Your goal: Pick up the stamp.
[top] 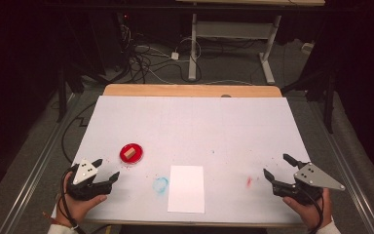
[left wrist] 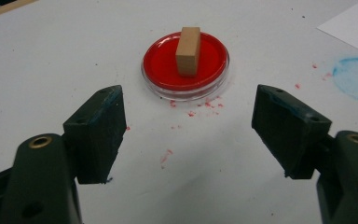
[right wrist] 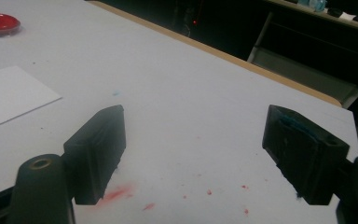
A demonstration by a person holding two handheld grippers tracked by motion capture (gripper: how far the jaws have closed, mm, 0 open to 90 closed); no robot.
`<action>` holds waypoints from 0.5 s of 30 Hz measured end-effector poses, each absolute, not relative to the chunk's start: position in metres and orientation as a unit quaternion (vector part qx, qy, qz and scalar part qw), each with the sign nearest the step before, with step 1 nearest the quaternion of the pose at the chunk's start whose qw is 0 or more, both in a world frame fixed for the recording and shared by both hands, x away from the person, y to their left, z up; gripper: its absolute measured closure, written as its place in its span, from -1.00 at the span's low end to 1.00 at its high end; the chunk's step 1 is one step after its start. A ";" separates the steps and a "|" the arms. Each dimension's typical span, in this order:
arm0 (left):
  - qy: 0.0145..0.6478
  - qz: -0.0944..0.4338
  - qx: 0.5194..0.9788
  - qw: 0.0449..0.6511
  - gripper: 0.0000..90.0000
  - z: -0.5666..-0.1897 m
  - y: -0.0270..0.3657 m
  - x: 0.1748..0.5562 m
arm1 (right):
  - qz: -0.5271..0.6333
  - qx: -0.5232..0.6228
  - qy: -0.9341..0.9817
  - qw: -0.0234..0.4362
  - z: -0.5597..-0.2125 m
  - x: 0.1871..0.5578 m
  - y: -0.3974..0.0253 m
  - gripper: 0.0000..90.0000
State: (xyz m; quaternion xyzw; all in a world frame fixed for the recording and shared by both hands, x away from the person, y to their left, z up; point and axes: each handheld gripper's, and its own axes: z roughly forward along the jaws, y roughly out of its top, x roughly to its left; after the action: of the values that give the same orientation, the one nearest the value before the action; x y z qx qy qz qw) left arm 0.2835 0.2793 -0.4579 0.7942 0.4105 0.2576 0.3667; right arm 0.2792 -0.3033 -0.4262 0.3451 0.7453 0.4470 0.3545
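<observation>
Left gripper view shows a red dish (left wrist: 185,65) holding a wooden block (left wrist: 188,50) — maybe a stamp — and the left gripper (left wrist: 186,133) spread wide; right gripper (right wrist: 193,154) is spread too.

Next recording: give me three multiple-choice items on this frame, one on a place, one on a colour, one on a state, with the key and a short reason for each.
1. Where is the wooden block?
A. On the sheet of paper
B. In the red dish
C. Between the right gripper's jaws

2. What colour is the round smudge on the table, just left of the sheet of paper?
A. Blue
B. Green
C. Yellow

3. How does the left gripper stand?
A. Shut on the block
B. Shut on nothing
C. Open, holding nothing

Key:
1 B, the block stands in the red dish, seen in the left gripper view.
2 A, the smudge is a light blue ring in the high view.
3 C, its jaws stand wide apart on the near side of the dish, with bare table between them.
</observation>
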 end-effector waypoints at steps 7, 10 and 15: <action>0.402 0.259 0.798 0.366 -0.43 -0.454 0.277 0.281 | 0.442 0.343 0.746 0.360 -0.424 0.276 -0.303 -0.52; 0.400 0.251 0.798 0.373 -0.43 -0.447 0.278 0.282 | 0.443 0.342 0.748 0.357 -0.424 0.276 -0.302 -0.52; 0.397 0.209 0.829 0.334 -0.42 -0.428 0.277 0.292 | 0.434 0.341 0.753 0.358 -0.425 0.275 -0.298 -0.51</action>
State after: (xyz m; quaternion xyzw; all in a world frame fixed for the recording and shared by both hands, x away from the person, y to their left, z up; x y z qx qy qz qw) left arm 0.2918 0.2772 -0.4280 0.8287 0.3970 0.2093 0.3343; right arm 0.2752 -0.2984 -0.4248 0.3415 0.7531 0.4339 0.3578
